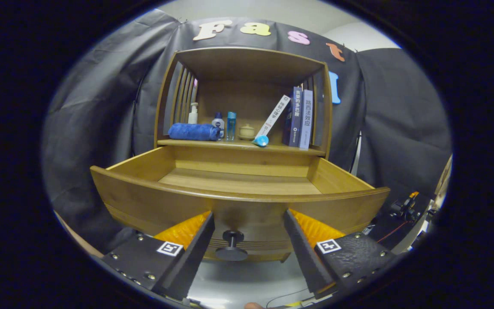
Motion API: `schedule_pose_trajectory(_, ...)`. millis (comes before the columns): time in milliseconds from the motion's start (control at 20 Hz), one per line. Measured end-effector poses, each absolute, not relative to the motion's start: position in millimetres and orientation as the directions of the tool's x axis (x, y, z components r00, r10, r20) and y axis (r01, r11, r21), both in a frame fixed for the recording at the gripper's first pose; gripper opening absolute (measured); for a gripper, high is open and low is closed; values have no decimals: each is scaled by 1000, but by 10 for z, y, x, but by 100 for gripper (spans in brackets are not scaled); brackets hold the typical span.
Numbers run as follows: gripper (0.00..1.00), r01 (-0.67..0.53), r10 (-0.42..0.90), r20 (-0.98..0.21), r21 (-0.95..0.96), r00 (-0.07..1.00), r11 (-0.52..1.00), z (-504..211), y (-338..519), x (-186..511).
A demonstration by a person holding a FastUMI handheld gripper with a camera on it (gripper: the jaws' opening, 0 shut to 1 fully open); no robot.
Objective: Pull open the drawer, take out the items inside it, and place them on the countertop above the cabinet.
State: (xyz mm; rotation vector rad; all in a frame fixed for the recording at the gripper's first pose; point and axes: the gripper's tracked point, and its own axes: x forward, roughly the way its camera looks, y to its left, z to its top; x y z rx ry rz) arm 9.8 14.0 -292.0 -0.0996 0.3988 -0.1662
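Note:
The wooden cabinet's drawer point(135, 201) stands pulled out toward me, and its inside bottom shows bare wood. A dark round knob point(232, 245) on the drawer front sits between my fingers without touching either. My gripper point(249, 223) is open, fingers spread wide on either side of the knob, just in front of the drawer front. On the countertop point(238, 146) above the drawer lie a rolled blue towel point(193, 131) and a small blue cone-shaped item point(261, 140) near its front edge.
Farther back on the countertop stand a white pump bottle point(193, 113), a small white-and-blue bottle point(218, 122), a clear blue bottle point(231, 125), a small beige jar point(247, 131) and three books point(296, 116), one leaning. Dark equipment with cables point(403, 210) sits to the right.

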Motion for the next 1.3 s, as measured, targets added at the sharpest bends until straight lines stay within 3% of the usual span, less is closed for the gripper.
schedule_pose_trajectory(1300, 97, 131, -162, -362, -108, 918, 985, -2903, 113, 294)
